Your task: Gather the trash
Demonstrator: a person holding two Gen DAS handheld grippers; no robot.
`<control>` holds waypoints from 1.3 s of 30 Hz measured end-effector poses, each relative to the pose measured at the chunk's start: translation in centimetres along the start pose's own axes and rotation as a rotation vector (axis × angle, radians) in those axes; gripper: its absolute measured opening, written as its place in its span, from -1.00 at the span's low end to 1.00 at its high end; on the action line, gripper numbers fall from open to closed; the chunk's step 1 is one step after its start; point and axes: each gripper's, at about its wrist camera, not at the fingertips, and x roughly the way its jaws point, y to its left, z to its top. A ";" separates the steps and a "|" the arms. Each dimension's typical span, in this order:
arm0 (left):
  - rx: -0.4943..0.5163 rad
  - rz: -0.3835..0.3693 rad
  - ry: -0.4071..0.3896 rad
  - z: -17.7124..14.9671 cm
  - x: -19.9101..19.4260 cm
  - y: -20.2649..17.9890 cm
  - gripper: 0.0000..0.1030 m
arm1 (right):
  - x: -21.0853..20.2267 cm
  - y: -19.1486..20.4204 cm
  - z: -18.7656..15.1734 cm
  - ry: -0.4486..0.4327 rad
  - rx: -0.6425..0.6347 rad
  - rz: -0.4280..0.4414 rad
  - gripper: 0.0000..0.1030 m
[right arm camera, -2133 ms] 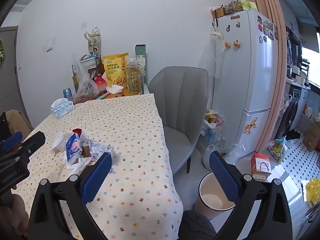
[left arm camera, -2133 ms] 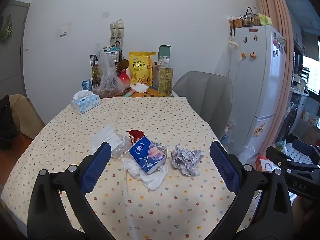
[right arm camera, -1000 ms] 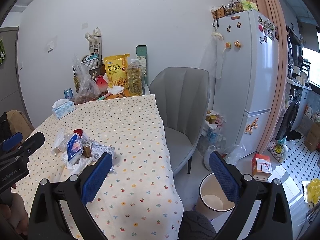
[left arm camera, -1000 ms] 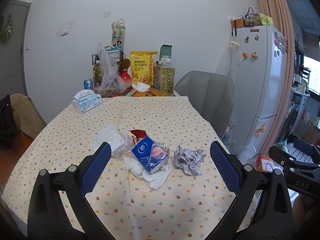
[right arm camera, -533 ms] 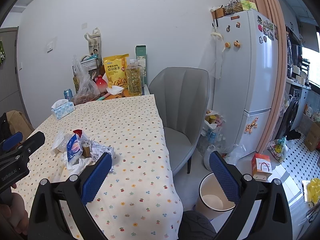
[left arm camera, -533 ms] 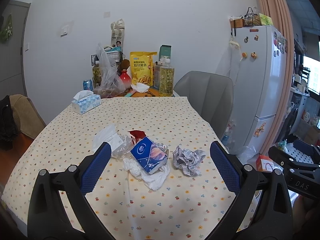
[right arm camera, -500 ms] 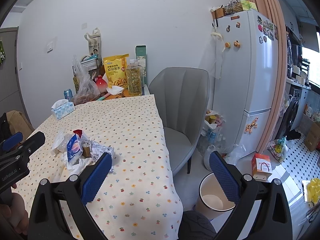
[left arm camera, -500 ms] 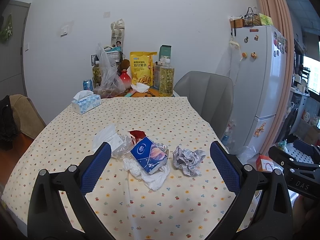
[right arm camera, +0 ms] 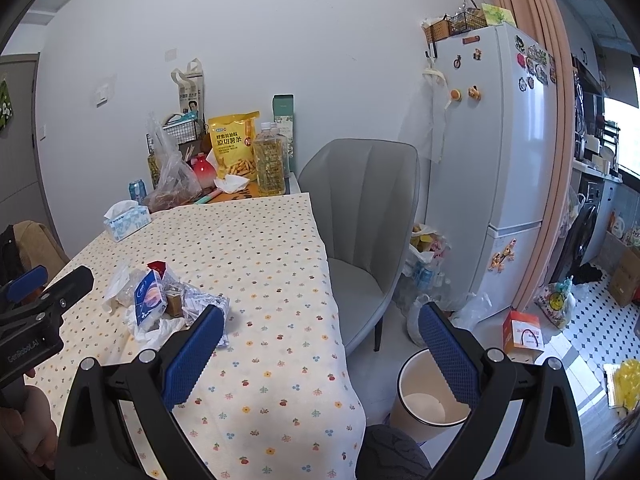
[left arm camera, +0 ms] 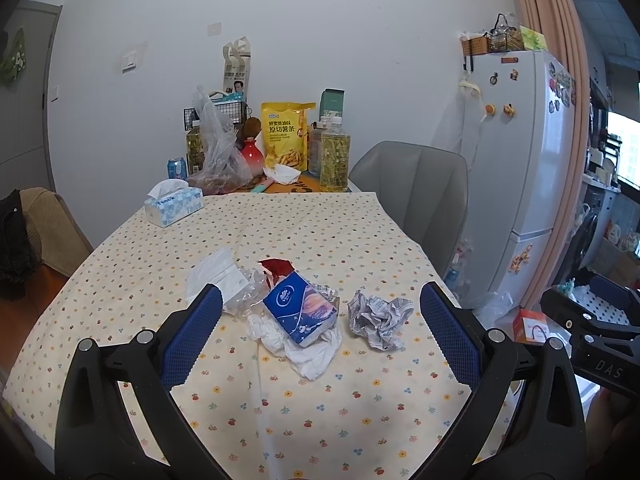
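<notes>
Left tongs (left arm camera: pixel 320 332) are spread wide, gripping nothing, hanging over the near end of the tabletop (left arm camera: pixel 320 408) with the trash pile framed right between the blue pads. In that gap: a blue tissue pack (left arm camera: pixel 300 314) lying on a crumpled white napkin (left arm camera: pixel 304 350), a ball of crumpled newspaper (left arm camera: pixel 378 320) just to its right, apart from the pack, and clear plastic wrap (left arm camera: pixel 244 296) with a flat white wrapper (left arm camera: pixel 216 280) on the left. A red scrap (left arm camera: pixel 278 267) pokes up behind the pack.

Right tongs (right arm camera: pixel 320 344) are wide apart too, empty, held off the tabletop's right edge. Its left pad overlaps the newspaper from this angle; its right pad sits in front of a round bin (right arm camera: pixel 424 404) on the floor, open at the top.

Farther out, a grey chair (right arm camera: pixel 360 220) stands against the tabletop's right side, between the pile and the fridge (right arm camera: pixel 504 160). A tissue box (left arm camera: pixel 174 208) sits at the far left, well apart from the pile. Along the back wall there's a yellow snack bag (left arm camera: pixel 286 136), an oil bottle (left arm camera: pixel 335 154), a plastic bag (left arm camera: pixel 218 160) and a can (left arm camera: pixel 177 168).
</notes>
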 end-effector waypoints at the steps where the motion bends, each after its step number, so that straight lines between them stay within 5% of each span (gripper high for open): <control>1: -0.002 0.001 0.001 0.0 0.0 0.0 0.91 | 0.1 -0.1 0.0 0.004 0.002 0.001 0.86; 12: -0.012 0.010 0.013 -0.5 0.1 0.6 0.91 | 0.5 0.4 -0.3 0.015 0.015 0.019 0.86; 26: -0.060 0.096 0.131 -1.5 2.8 3.9 0.91 | 2.8 3.1 0.1 0.074 -0.011 0.118 0.85; 39: -0.041 0.099 0.219 -2.0 7.3 3.4 0.79 | 5.8 5.4 -0.6 0.149 -0.036 0.209 0.82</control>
